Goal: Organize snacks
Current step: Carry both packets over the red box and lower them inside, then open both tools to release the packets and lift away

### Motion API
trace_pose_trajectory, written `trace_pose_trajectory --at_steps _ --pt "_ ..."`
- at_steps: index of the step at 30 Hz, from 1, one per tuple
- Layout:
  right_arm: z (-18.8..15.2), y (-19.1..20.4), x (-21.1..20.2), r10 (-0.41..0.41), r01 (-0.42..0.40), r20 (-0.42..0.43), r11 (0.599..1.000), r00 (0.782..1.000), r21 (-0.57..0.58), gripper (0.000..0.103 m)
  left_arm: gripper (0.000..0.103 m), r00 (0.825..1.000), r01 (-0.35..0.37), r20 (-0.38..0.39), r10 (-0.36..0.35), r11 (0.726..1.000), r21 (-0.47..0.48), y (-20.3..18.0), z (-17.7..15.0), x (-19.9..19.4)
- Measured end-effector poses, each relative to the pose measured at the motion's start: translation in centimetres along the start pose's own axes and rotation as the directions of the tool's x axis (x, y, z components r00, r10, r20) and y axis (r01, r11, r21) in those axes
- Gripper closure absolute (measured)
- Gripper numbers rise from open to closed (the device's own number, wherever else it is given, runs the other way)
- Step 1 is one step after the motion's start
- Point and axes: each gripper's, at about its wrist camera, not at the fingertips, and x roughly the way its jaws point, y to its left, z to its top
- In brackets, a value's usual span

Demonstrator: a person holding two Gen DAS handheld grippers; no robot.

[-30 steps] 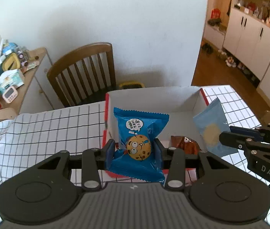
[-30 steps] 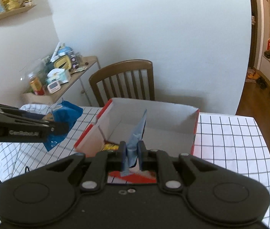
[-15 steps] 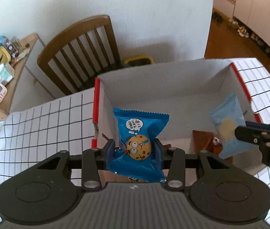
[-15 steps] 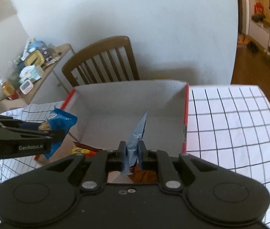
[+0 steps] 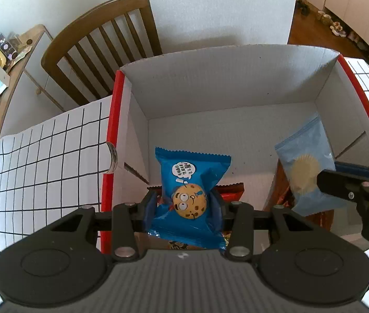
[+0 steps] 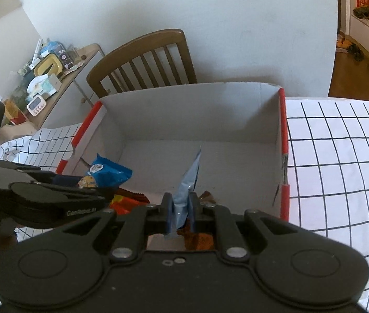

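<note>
1. The left gripper (image 5: 187, 206), low centre of its frame, has its jaws pressed against both sides of the dark blue cookie packet (image 5: 189, 195), which hangs over the white box (image 5: 210, 83).
2. The right gripper (image 6: 180, 212) is clamped nearly closed on the pale blue packet (image 6: 188, 182), edge-on between the pads.
3. Orange wrappers (image 6: 124, 203) lie beneath, possibly several.

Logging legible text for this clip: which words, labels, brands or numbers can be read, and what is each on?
"GenRobot.AI": side of the left gripper, right wrist view.
Speech bubble on the dark blue cookie packet: too small to read.
Print on the right gripper: cut off, unreadable.
Light blue packet: no text visible.
</note>
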Motion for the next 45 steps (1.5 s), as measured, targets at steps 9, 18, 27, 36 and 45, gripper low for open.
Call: trace_pose_trajectory --at_steps 9,18,27,36,45 --pt "-0.3 0.2 -1.1 -0.031 0.031 0.005 0.999 1.000 -0.009 0.079 0.053 1.000 0.013 0.018 -0.013 1.000 -0.018 0.3 -0.5 -1.3" --pt "-0.7 1.3 -3.8 -0.029 0.030 0.036 0.999 0.999 -0.034 0.067 0.049 0.997 0.041 0.070 -0.040 0.999 -0.022 0.7 -1.6 -4.8" --pt "-1.5 2.8 -7.1 -0.024 0.029 0.080 0.998 0.996 -0.052 0.055 0.043 0.988 0.069 0.140 -0.065 0.997 -0.026 1.3 -3.5 -9.1" --pt "-2.9 4.4 -10.6 -0.019 0.031 0.126 0.995 0.992 -0.094 0.039 0.043 0.977 0.084 0.199 -0.081 0.996 -0.007 1.3 -6.1 -13.0" --pt "-5.0 5.7 -14.2 0.033 -0.011 0.169 0.991 0.985 -0.134 0.026 0.036 0.956 0.105 0.278 -0.097 0.994 -0.016 2.2 -9.5 -16.8"
